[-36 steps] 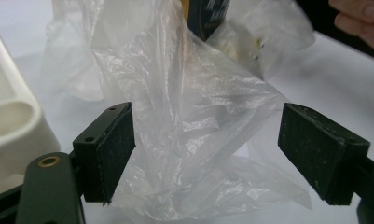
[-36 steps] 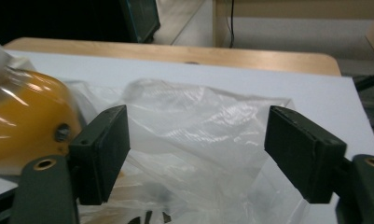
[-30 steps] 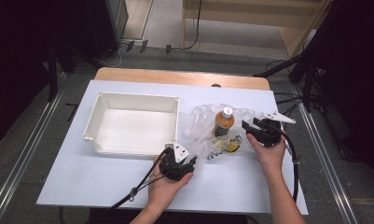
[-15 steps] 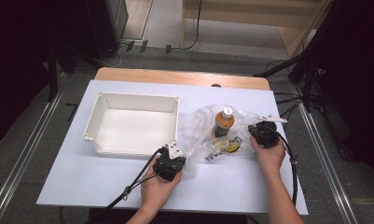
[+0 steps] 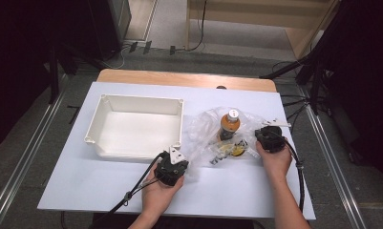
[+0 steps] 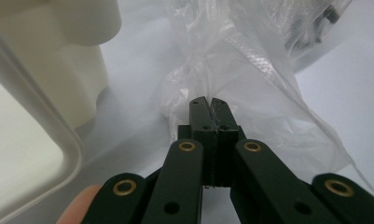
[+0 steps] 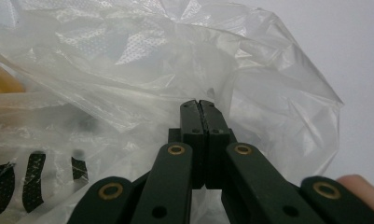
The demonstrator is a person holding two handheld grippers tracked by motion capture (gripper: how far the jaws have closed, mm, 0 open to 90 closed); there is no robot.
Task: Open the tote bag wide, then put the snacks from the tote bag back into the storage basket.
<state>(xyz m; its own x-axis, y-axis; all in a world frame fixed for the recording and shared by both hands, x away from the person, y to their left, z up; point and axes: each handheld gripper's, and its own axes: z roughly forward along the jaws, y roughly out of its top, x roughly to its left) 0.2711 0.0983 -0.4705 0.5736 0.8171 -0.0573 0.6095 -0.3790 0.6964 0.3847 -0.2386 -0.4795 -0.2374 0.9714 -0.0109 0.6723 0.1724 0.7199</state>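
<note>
Thin, limp, slippery clear plastic bag (image 5: pixel 213 131), holding an orange bottle (image 5: pixel 228 125) beside the white tray (image 5: pixel 99 123) on the bench, is best gripped at opposite edges, where left tongs (image 6: pixel 206 103) and right tongs (image 7: pixel 197 106) are clenched on its film.

White table (image 5: pixel 84 181): tub (image 5: pixel 136 126), plastic bag (image 5: pixel 206 131).

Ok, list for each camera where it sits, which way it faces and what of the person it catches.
High view: above the person's side, looking forward and down on the table, white tray and bottle; both forearms, left gripper, right gripper.
Left gripper view: rides the left gripper, jaws shut on the plastic bag, tray beside; a fingertip.
Right gripper view: rides the right gripper, jaws shut on the bag; a fingertip.
Both gripper views share the bag.
</note>
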